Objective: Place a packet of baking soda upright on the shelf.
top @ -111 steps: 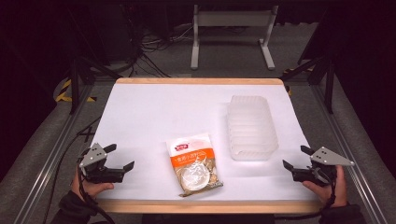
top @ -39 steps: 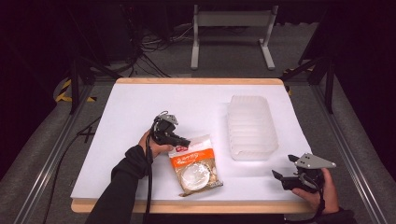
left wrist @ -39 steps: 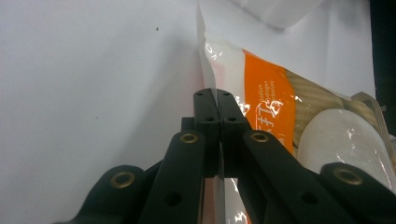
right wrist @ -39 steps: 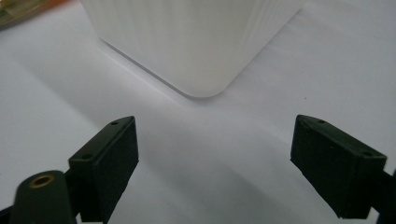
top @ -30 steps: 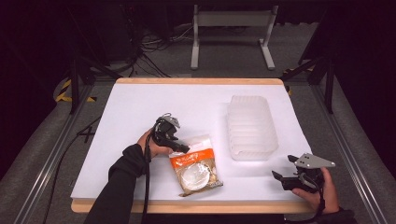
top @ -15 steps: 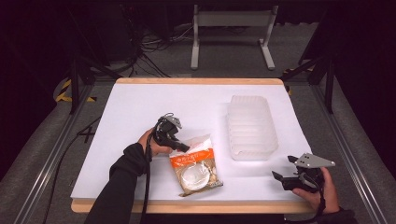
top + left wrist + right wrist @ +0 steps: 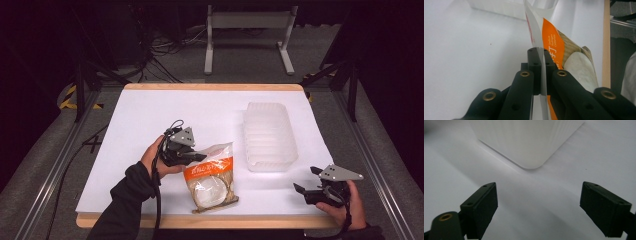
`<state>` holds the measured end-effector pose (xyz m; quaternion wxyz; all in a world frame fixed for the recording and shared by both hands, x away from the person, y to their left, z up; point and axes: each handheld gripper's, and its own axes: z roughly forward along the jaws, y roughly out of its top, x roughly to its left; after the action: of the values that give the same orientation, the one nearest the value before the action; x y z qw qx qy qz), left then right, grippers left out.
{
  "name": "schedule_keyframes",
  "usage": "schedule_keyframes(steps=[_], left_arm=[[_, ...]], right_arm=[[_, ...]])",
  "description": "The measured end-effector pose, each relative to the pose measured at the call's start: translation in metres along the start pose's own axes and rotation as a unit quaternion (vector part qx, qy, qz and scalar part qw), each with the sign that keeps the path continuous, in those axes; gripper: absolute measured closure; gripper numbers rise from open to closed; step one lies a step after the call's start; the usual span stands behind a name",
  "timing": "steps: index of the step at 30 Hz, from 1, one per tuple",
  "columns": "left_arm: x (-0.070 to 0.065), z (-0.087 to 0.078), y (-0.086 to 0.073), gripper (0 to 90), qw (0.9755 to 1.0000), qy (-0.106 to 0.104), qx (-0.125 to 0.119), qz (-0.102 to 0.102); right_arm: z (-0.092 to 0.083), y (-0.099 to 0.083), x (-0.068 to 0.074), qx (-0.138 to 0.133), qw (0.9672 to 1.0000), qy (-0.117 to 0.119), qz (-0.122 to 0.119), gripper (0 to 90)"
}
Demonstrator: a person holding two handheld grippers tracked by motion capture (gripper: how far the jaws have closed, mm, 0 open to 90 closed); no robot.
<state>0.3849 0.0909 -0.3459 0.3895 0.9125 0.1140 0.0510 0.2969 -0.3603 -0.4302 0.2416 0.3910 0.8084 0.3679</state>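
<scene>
A clear snack bag (image 7: 210, 177) with an orange band and pale round cakes inside lies near the table's front middle, its upper end raised off the white sheet. My left gripper (image 7: 197, 156) is shut on the bag's upper left edge. In the left gripper view the jaws (image 7: 540, 53) pinch the thin clear seam of the bag (image 7: 554, 47), which hangs tilted to the right. My right gripper (image 7: 305, 178) rests low at the front right, open with nothing between its fingers. Its own view shows the jaws (image 7: 539, 202) wide apart over bare sheet.
A translucent ribbed plastic container (image 7: 269, 135) stands at the right of the white table sheet (image 7: 150, 115), a corner of the container (image 7: 524, 137) just beyond the right gripper. The wooden front edge (image 7: 200, 221) runs close below the bag.
The left hand came from the front left edge to the bag, closed on its top edge and has now raised that end. The right gripper has stayed put over the last second.
</scene>
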Motion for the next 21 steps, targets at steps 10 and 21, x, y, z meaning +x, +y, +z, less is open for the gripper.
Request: schedule_keyframes(steps=[10, 21], left_arm=[[-0.027, -0.010, 0.015, 89.8, 0.9986, 0.009, -0.039, 0.033], [-0.045, -0.013, 0.023, 89.8, 0.9948, 0.038, -0.086, 0.040]], right_arm=[[-0.003, 0.001, -0.003, -0.014, 0.9999, -0.008, 0.006, 15.3], [-0.003, 0.001, -0.004, -0.016, 0.9998, -0.010, 0.006, 15.1]])
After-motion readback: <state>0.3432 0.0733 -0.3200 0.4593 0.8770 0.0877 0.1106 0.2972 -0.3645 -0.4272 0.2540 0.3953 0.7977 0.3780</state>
